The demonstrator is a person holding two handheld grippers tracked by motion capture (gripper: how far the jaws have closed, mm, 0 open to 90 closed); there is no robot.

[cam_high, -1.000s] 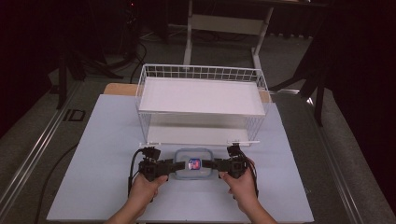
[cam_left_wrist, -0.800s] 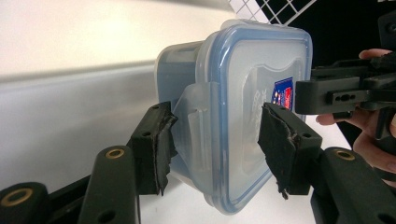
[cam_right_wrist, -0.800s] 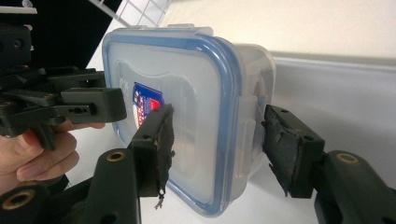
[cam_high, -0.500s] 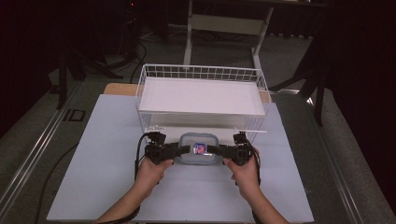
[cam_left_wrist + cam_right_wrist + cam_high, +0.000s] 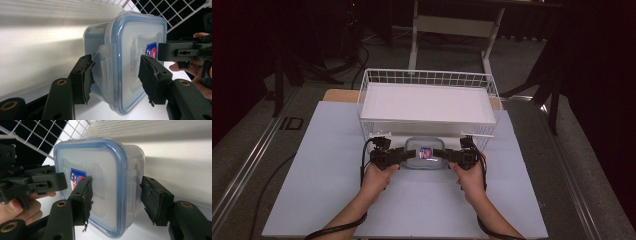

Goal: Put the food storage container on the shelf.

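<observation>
White tabletop (image 5: 327, 170) under me, white wire basket rack (image 5: 428, 102) dead ahead, its lower opening right behind the load. My left gripper (image 5: 408, 155) and right gripper (image 5: 443, 155) each clamp one end of the clear plastic box with blue-rimmed lid (image 5: 426, 153), jaws partly closed on its side latches. Box sits between the tongs, at the rack's front edge. Open table behind and to both outer sides of my hands.
</observation>
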